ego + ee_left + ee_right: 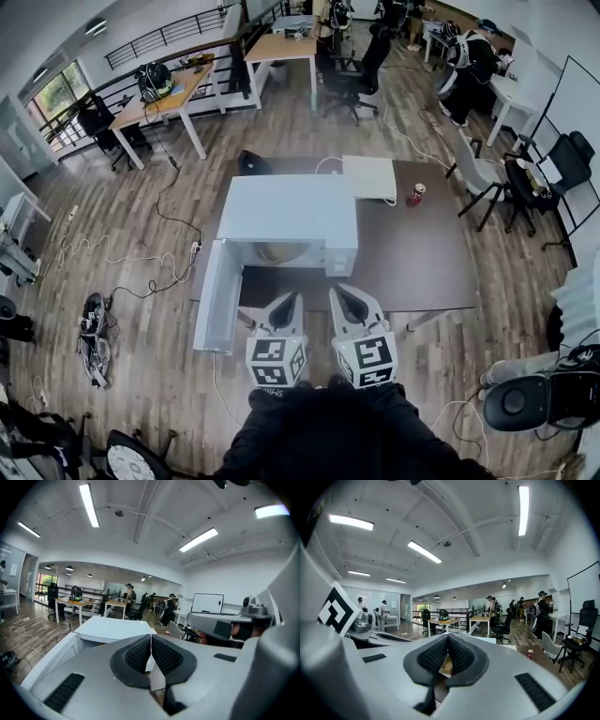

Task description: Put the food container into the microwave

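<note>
The white microwave (291, 217) stands on the dark brown table (422, 253), its door (214, 298) swung open to the left. In the cavity's mouth I see a tan round food container (280, 251); a sliver of it also shows behind the right jaws (445, 663). My left gripper (289, 302) and right gripper (341, 295) hover side by side just in front of the opening, both shut with nothing between the pads. In the left gripper view the jaws (151, 649) meet over the microwave top (112, 627). In the right gripper view the jaws (447, 649) are pressed together.
A white box (370, 176) and a red can (417, 194) sit on the table behind and right of the microwave. Cables trail over the wooden floor at left (122, 272). Office chairs (487, 178) stand to the right, and desks with people are farther back.
</note>
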Available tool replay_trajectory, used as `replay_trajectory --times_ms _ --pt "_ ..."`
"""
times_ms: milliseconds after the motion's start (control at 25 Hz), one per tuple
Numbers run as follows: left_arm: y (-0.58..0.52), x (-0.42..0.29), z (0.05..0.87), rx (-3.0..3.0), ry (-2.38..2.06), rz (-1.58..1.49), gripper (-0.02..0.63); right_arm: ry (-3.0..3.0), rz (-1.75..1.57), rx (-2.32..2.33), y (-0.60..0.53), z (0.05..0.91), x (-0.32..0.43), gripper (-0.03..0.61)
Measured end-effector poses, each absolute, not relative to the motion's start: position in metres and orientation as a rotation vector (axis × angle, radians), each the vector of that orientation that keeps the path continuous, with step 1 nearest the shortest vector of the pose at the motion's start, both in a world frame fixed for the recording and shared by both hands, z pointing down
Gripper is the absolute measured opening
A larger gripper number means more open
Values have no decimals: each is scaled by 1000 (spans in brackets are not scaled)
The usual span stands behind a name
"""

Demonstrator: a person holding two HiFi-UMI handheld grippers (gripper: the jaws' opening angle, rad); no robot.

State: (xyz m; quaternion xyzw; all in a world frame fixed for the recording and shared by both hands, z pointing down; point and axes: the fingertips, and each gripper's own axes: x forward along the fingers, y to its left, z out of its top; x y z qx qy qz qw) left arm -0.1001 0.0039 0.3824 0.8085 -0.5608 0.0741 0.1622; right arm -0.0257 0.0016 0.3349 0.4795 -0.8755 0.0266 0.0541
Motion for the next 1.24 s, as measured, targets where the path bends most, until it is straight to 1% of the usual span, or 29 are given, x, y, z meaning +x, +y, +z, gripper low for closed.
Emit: replay_trajectory --times_ms 440,1240 --pt "7 -109 380 2314 -1605 207 34 -2659 65 1461 7 334 -38 25" --pt "-3 -106 388 2302 -1608 243 34 -2635 66 1462 -2 343 -32 25"
